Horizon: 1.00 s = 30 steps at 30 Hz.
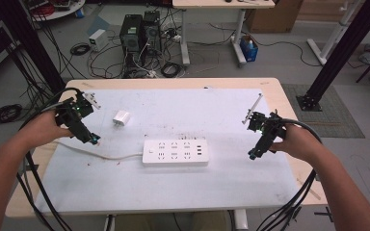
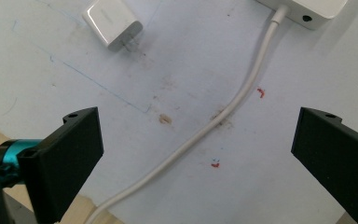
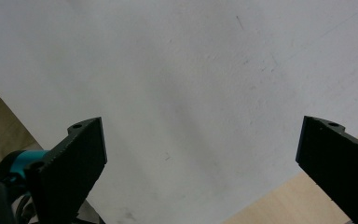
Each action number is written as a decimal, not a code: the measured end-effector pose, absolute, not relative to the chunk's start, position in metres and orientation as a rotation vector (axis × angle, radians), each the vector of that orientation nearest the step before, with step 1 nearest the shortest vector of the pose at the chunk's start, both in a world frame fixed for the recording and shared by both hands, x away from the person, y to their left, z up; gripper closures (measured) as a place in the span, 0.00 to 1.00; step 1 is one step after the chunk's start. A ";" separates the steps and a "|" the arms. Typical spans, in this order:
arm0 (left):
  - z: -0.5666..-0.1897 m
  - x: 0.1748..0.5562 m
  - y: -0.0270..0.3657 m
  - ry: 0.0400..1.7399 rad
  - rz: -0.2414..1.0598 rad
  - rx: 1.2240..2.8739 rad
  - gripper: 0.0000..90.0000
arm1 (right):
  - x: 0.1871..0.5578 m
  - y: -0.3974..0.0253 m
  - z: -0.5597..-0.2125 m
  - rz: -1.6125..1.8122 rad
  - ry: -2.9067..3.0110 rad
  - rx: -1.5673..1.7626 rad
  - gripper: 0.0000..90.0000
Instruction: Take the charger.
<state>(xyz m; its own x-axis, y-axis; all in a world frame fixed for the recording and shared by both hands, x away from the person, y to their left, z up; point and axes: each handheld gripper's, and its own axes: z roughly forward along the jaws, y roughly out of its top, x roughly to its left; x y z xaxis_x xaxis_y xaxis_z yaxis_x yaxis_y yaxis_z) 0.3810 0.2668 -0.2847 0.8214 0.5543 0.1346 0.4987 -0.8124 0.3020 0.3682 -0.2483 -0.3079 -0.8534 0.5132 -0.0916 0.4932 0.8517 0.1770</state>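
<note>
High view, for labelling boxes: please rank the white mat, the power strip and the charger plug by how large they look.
1. White mat, largest by far.
2. Power strip, lying on the mat.
3. Charger plug, smallest.
All lie on one surface, so nearness hardly skews this.

Two grippers are counted, a left gripper [image 1: 94, 140] and a right gripper [image 1: 253, 155], each with two black jaws set wide apart. One white power strip [image 1: 175, 152] is seen on the white mat [image 1: 221, 187], with one white cable [image 1: 103, 156] leading from it. One white charger plug [image 1: 122, 118] is counted; two prongs seem to be on it. Two red marks are seen on the mat.
</note>
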 end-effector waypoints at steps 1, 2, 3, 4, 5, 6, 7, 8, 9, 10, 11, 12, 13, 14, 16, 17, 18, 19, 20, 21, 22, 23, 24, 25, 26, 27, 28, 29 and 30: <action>-0.285 0.381 0.267 0.823 0.318 2.735 0.02 | 0.368 -0.248 -0.308 0.222 2.894 0.793 0.01; -0.285 0.381 0.267 0.825 0.321 2.735 0.02 | 0.367 -0.247 -0.308 0.220 2.892 0.798 0.01; -0.284 0.380 0.267 0.825 0.322 2.741 0.02 | 0.367 -0.247 -0.308 0.218 2.895 0.787 0.01; -0.284 0.380 0.267 0.825 0.325 2.738 0.02 | 0.366 -0.247 -0.308 0.217 2.895 0.786 0.01; -0.284 0.379 0.267 0.836 0.325 2.727 0.02 | 0.366 -0.247 -0.308 0.217 2.897 0.787 0.01; -0.283 0.379 0.267 0.829 0.322 2.736 0.02 | 0.366 -0.247 -0.308 0.217 2.897 0.787 0.01; -0.282 0.379 0.268 0.824 0.324 2.741 0.02 | 0.365 -0.247 -0.308 0.221 2.898 0.788 0.01; -0.283 0.379 0.268 0.845 0.323 2.714 0.02 | 0.366 -0.248 -0.307 0.233 2.897 0.787 0.01; -0.282 0.380 0.269 0.847 0.325 2.715 0.02 | 0.366 -0.248 -0.307 0.233 2.897 0.787 0.01; -0.282 0.382 0.269 0.854 0.321 2.711 0.02 | 0.366 -0.249 -0.307 0.231 2.895 0.788 0.01; -0.282 0.382 0.270 0.866 0.321 2.704 0.02 | 0.368 -0.250 -0.308 0.238 2.896 0.793 0.01; -0.282 0.386 0.271 0.871 0.315 2.709 0.02 | 0.368 -0.250 -0.308 0.238 2.896 0.793 0.01; -0.282 0.388 0.272 0.882 0.308 2.708 0.02 | 0.371 -0.252 -0.309 0.248 2.899 0.778 0.01; -0.283 0.391 0.272 0.896 0.305 2.699 0.02 | 0.373 -0.252 -0.309 0.250 2.898 0.784 0.01; -0.282 0.395 0.273 0.914 0.300 2.674 0.02 | 0.374 -0.253 -0.310 0.253 2.903 0.790 0.01; -0.282 0.396 0.274 0.925 0.303 2.663 0.02 | 0.377 -0.255 -0.310 0.260 2.903 0.790 0.01; -0.282 0.398 0.275 0.942 0.312 2.658 0.02 | 0.377 -0.255 -0.310 0.260 2.903 0.790 0.01; -0.282 0.398 0.275 0.942 0.312 2.658 0.02 | 0.377 -0.255 -0.310 0.260 2.903 0.790 0.01; -0.283 0.398 0.275 0.973 0.321 2.653 0.02 | 0.377 -0.257 -0.310 0.266 2.888 0.815 0.01; -0.283 0.398 0.276 0.983 0.331 2.654 0.02 | 0.377 -0.257 -0.310 0.266 2.888 0.815 0.01; -0.284 0.397 0.276 0.996 0.332 2.646 0.02 | 0.375 -0.258 -0.308 0.272 2.878 0.825 0.01; -0.283 0.397 0.276 0.996 0.323 2.647 0.02 | 0.375 -0.258 -0.308 0.272 2.878 0.825 0.01; -0.283 0.397 0.277 0.998 0.317 2.654 0.02 | 0.374 -0.259 -0.307 0.277 2.876 0.829 0.01; -0.284 0.398 0.277 1.004 0.318 2.654 0.02 | 0.373 -0.260 -0.307 0.284 2.874 0.830 0.01; -0.284 0.398 0.277 1.007 0.321 2.652 0.02 | 0.373 -0.260 -0.306 0.287 2.870 0.837 0.01; -0.284 0.398 0.277 1.015 0.324 2.648 0.02 | 0.373 -0.260 -0.306 0.291 2.868 0.836 0.01; -0.284 0.397 0.277 1.022 0.329 2.640 0.02 | 0.373 -0.260 -0.306 0.291 2.868 0.836 0.01; -0.284 0.397 0.277 1.027 0.333 2.638 0.02 | 0.373 -0.260 -0.307 0.287 2.868 0.835 0.01; -0.284 0.397 0.277 1.025 0.336 2.648 0.02 | 0.373 -0.259 -0.307 0.284 2.869 0.836 0.01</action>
<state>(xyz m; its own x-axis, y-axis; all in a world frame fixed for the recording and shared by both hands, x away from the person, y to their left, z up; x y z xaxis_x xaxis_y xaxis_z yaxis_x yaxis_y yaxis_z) 0.3971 0.2773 -0.2836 0.7209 0.6837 0.1135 0.6181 -0.7084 0.3409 0.3729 -0.2591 -0.3074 -0.8360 0.5429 -0.0803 0.5166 0.8278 0.2187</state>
